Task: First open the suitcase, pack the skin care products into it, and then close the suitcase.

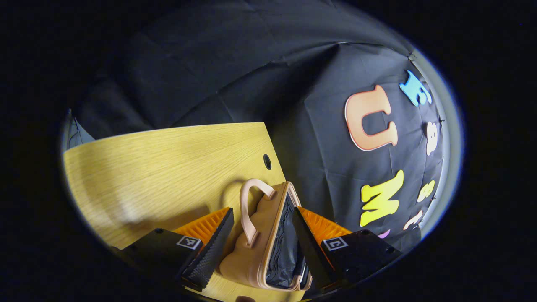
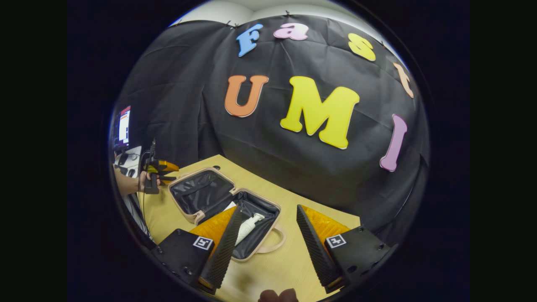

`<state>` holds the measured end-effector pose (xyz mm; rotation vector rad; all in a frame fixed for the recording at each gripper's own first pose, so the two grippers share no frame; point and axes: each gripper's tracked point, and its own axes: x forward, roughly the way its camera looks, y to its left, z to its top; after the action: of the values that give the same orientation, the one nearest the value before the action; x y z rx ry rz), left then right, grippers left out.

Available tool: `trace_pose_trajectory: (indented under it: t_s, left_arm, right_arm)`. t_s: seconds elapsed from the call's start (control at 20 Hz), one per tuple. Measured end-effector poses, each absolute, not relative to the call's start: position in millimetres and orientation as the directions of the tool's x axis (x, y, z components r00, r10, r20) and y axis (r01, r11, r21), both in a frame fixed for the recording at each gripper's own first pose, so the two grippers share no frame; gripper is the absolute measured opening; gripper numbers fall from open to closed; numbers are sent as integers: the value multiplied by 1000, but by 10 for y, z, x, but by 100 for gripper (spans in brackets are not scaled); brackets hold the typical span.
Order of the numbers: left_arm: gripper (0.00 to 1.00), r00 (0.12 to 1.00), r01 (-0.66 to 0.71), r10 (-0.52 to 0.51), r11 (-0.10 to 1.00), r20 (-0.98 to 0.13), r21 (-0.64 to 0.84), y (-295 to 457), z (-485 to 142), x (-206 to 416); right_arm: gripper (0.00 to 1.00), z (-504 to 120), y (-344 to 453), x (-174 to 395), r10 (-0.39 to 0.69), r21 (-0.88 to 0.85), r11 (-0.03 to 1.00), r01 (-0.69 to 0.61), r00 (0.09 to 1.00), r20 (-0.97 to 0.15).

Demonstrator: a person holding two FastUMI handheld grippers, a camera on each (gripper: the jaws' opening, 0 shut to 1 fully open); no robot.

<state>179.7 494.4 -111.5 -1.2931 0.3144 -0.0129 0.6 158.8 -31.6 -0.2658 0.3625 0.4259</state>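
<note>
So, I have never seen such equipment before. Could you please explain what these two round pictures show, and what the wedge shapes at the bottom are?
There is no robot here. A person holds one hand-held gripper in each hand, and a small camera rides on each one. The wedges at the bottom are that gripper's own two fingers.

The right gripper view looks past the right hand-held gripper, which is open and holds nothing. On the wooden table lies a small beige suitcase, open, with a white bottle inside. Farther left, a hand holds the left hand-held gripper, apart from the suitcase.

The left gripper view looks along that gripper's open fingers at the same suitcase, seen from its side. It grips nothing.
</note>
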Motion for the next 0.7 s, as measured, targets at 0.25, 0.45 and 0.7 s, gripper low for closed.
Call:
trace_pose_trajectory:
  t_s: [0.25,0.45,0.7]
  left_arm:
    - [66,961,-184,-182,150,-210,-971,4937,-1186,2138]
    - [52,953,-214,-198,103,-230,-972,4895,-1214,2221]
    - [11,962,-188,-176,119,-207,-975,4939,-836,2146]
  right_arm:
    - [79,-326,1508,-112,325,-147,898,-415,850,-415]
    - [80,-442,1329,-123,288,-112,924,-366,858,-426]
    - [79,-392,1161,-167,282,-66,941,-333,876,-392]
